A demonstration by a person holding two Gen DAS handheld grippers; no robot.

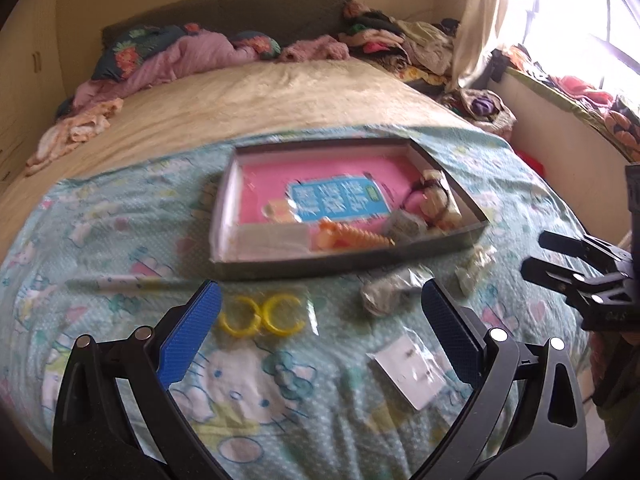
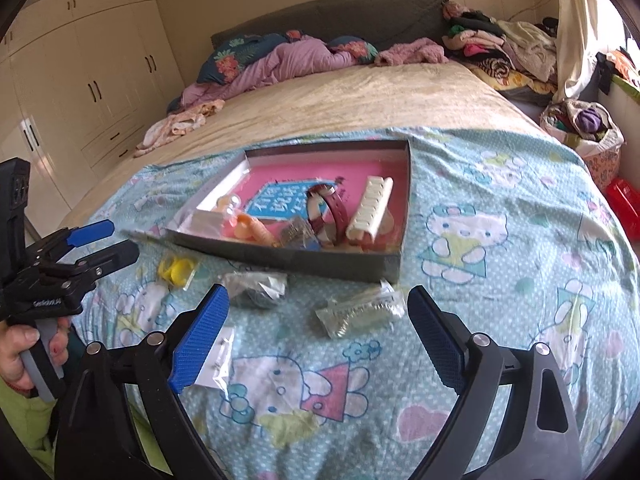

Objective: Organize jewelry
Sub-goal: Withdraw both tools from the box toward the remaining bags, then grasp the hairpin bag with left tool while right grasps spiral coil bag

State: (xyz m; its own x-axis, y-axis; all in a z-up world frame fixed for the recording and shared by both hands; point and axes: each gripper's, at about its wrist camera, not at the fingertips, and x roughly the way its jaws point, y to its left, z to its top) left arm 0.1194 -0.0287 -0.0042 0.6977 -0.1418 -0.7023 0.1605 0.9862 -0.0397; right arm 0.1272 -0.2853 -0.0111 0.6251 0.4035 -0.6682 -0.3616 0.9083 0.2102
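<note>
A shallow grey box (image 2: pixel 288 260) with a pink floor lies on the cartoon-print sheet. In it are a maroon watch strap (image 2: pixel 334 208), a white hair clip (image 2: pixel 370 208) and an orange clip (image 2: pixel 256 230). In front of the box lie bagged pieces: yellow rings (image 1: pixel 260 316), a dark bundle (image 2: pixel 256 288), a clear bag with a chain (image 2: pixel 360 312) and a white card (image 1: pixel 412 368). My left gripper (image 1: pixel 320 300) hovers open over the yellow rings and holds nothing. My right gripper (image 2: pixel 318 304) is open just short of the chain bag and is also empty.
Crumpled bedding and clothes (image 2: pixel 280 60) pile up at the head of the bed. A wardrobe (image 2: pixel 80 80) stands on the left. A basket of clothes (image 2: pixel 584 128) and a red object (image 2: pixel 624 200) sit beside the bed on the right. A hand (image 2: pixel 24 352) grips the left tool.
</note>
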